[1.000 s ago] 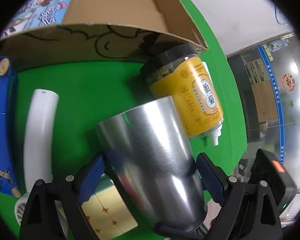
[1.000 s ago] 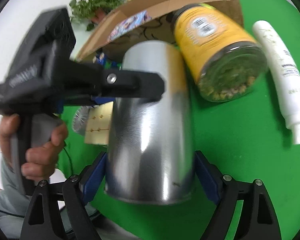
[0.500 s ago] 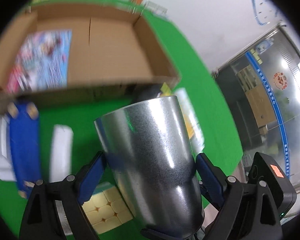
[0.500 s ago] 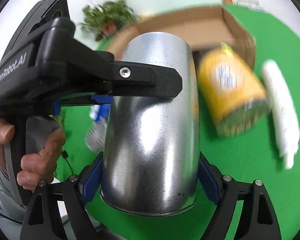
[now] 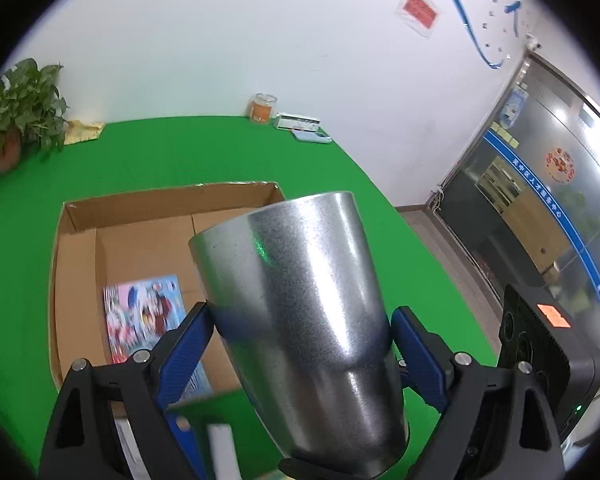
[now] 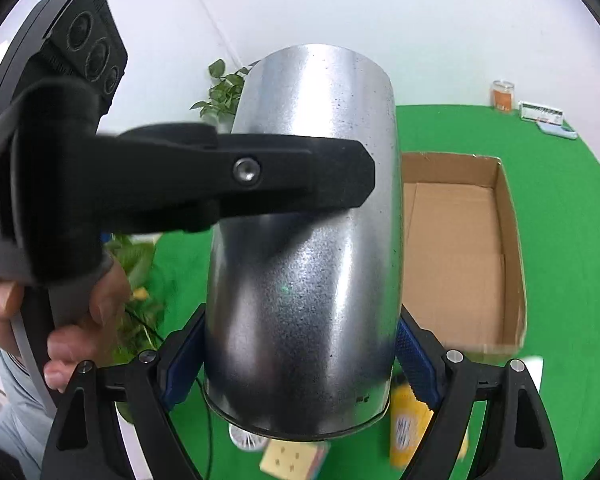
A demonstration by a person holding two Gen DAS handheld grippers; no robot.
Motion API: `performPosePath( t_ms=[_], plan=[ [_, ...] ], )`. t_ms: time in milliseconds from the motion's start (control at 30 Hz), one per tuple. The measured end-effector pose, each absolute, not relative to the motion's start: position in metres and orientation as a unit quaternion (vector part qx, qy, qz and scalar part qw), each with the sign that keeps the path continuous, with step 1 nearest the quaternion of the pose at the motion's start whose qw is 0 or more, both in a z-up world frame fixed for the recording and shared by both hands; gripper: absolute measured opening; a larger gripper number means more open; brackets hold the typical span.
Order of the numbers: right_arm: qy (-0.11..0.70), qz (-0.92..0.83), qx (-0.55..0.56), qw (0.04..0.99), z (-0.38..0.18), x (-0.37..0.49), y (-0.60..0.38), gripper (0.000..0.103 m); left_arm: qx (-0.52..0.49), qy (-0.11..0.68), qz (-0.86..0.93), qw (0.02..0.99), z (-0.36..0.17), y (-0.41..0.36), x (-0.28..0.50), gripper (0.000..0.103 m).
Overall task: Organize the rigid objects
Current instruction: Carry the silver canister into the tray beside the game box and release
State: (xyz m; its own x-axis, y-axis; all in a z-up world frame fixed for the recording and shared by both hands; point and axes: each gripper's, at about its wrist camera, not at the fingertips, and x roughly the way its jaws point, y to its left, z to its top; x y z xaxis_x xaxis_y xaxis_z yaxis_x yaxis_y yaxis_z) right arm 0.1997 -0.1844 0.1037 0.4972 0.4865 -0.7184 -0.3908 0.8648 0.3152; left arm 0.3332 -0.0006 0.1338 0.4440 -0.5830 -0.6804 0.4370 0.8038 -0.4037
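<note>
Green table (image 5: 148, 152), both hand-held grippers, left (image 5: 300, 344), right (image 6: 300, 356), clamping steel tumbler (image 5: 300, 300)

Speckled silver tumbler (image 5: 300, 300), plain brown cardboard box (image 5: 76, 264), green cloth (image 5: 180, 152), blue pads (image 5: 182, 354).

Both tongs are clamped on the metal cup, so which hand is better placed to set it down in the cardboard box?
Left, probably. The left tongs grip the metal cup with the cardboard box open directly ahead. The right tongs also grip it, but their view has the box off to the right.
</note>
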Motion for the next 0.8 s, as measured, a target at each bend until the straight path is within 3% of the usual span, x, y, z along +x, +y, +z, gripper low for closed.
performPosePath(
  t_ms=[300, 800],
  plan=[
    [0.492, 0.233, 0.074, 0.836, 0.083, 0.277, -0.181, 0.084, -0.122, 0.508, -0.309, 0.795, 0.086, 0.003, 0.412, 0.09],
    [0.581, 0.192, 0.114, 0.783, -0.018, 0.291, -0.178, 0.083, -0.141, 0.608, -0.316, 0.714, -0.049, -0.007, 0.458, 0.09]
  ],
)
